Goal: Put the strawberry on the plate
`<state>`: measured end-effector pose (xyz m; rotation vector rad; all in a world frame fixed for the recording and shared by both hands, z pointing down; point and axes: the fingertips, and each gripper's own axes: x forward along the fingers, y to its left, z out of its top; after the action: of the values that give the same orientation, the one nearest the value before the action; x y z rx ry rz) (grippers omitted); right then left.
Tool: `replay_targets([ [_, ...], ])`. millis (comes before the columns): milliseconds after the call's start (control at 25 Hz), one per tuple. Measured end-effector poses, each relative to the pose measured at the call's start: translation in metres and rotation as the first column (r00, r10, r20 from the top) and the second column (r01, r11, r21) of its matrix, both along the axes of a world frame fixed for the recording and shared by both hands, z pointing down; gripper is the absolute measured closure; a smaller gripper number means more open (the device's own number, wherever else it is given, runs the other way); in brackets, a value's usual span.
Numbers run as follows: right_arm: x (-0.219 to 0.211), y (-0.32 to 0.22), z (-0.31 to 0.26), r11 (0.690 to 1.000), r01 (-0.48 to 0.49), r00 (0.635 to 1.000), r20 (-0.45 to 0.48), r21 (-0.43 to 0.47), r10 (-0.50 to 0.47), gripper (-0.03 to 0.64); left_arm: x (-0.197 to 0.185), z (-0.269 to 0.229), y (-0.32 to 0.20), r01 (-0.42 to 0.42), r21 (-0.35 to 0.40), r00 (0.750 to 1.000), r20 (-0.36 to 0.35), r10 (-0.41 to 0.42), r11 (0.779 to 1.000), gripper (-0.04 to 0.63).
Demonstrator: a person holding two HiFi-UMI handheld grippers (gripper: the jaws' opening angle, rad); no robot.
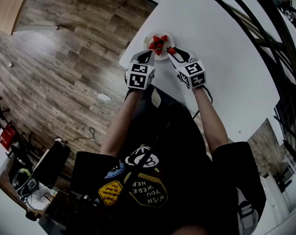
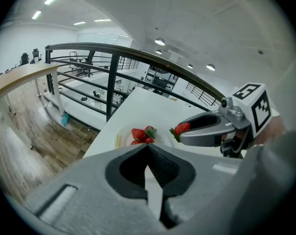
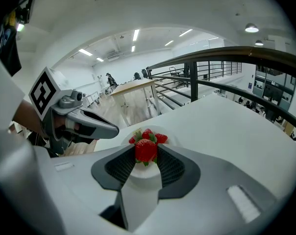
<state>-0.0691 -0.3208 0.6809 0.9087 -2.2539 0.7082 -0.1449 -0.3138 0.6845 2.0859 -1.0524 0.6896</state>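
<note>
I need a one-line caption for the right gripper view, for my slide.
The right gripper holds a red strawberry between its jaws, close to a round white plate of red strawberries.

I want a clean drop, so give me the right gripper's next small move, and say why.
Probably ease the right gripper a little further over the plate before opening. Its jaws grip the strawberry at the plate's edge, and other strawberries already sit near the middle.

Open-plan office, desks (image 3: 133, 86), mezzanine railing (image 3: 226, 53), strip lights (image 3: 135, 35)
</note>
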Motion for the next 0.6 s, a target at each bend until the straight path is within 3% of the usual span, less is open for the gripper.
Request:
replay_targets([
  [600, -0.008, -0.002, 0.028, 0.998, 0.038, 0.999, -0.035, -0.040, -0.039, 0.479, 0.003, 0.019, 0.001, 0.008, -0.047, 1.000, -0.027, -0.009, 0.999, 0.595],
])
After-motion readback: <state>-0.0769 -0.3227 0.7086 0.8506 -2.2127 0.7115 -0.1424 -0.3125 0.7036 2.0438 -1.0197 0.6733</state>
